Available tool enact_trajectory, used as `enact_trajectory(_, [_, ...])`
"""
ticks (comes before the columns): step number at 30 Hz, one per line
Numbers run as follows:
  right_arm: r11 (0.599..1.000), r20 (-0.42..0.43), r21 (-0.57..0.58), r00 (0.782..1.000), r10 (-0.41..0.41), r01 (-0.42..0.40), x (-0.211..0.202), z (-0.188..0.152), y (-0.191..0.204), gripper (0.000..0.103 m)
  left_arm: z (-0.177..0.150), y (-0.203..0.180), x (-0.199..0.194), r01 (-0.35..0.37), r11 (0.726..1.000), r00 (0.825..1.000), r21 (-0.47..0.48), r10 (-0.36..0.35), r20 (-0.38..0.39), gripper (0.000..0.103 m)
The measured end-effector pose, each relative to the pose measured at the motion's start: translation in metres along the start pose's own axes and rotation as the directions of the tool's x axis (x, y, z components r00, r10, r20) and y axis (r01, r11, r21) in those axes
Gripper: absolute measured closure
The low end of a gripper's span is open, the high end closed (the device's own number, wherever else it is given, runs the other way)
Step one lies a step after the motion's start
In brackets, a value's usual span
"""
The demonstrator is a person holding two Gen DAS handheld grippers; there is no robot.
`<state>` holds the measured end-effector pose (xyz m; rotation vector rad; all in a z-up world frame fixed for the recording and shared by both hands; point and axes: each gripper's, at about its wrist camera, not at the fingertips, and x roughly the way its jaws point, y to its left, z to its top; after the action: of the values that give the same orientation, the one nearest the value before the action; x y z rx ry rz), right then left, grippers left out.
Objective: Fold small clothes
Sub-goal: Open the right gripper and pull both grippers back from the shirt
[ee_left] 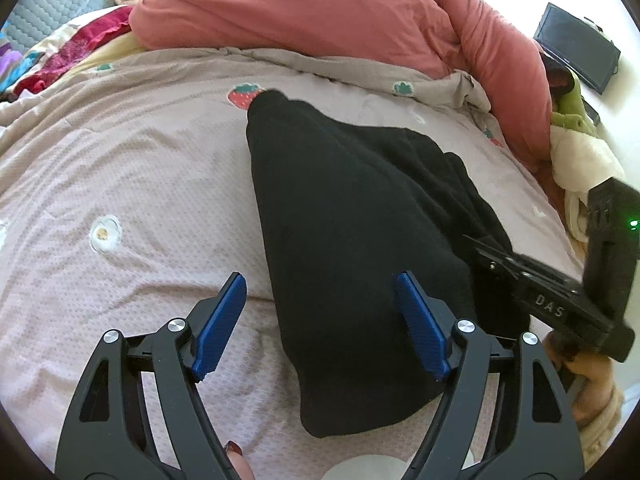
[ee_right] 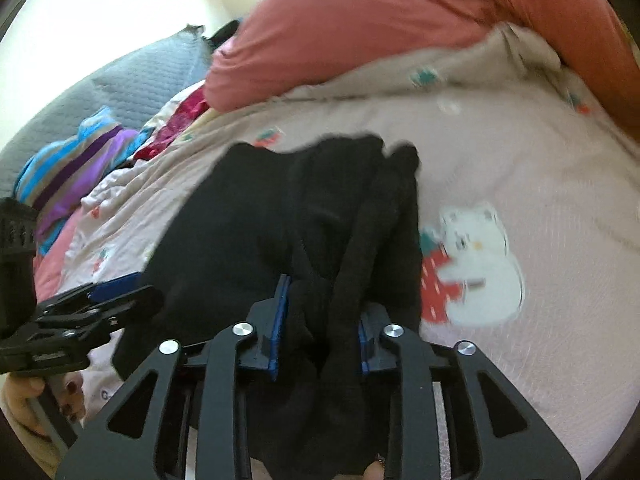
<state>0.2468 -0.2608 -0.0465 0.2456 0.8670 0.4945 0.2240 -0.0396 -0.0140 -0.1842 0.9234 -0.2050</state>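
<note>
Right gripper (ee_right: pixel 322 320) pinches a bunched edge of the black garment (ee_left: pixel 352 216) on the pink bedspread (ee_left: pixel 120 184), likely to fold it over, while left gripper (ee_left: pixel 320 320) hovers, jaws spread wide.

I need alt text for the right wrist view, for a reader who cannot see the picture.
The right gripper is shut on a bunched fold of a black garment that lies on a pink quilt printed with a white cat and strawberry. The left gripper rests at the garment's left edge; a coral duvet is heaped behind.
</note>
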Motion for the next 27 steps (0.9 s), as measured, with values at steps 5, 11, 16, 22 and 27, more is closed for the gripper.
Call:
enact_trajectory(5, [0.998, 0.033, 0.039, 0.998, -0.059, 0.058, -0.011, -0.009, -0.004, 0.055, -0.003, 0.0, -0.003, -0.001, 1.0, 1.0, 0.003, 0.001, 0.002, 0.033])
enact_trajectory(11, [0.992, 0.068, 0.0, 0.989, -0.127, 0.128, -0.026, -0.012, 0.01, 0.05, -0.004, 0.002, -0.005, -0.002, 1.0, 1.0, -0.002, 0.002, 0.006, 0.033])
enact_trajectory(16, [0.986, 0.106, -0.02, 0.981, -0.164, 0.167, -0.043, -0.014, 0.017, 0.038, -0.005, 0.002, -0.009, 0.002, 1.0, 1.0, -0.004, -0.002, 0.01, 0.033])
enact_trajectory(22, [0.981, 0.157, -0.031, 0.97, -0.184, 0.191, -0.068, -0.016, 0.024, 0.026, -0.004, 0.001, -0.02, 0.005, 1.0, 1.0, 0.005, -0.005, 0.024, 0.033])
enact_trajectory(27, [0.977, 0.205, -0.043, 0.959, -0.195, 0.208, -0.089, -0.021, 0.036, 0.014, -0.005, 0.003, -0.037, 0.004, 1.0, 0.998, 0.012, -0.005, 0.056, 0.031])
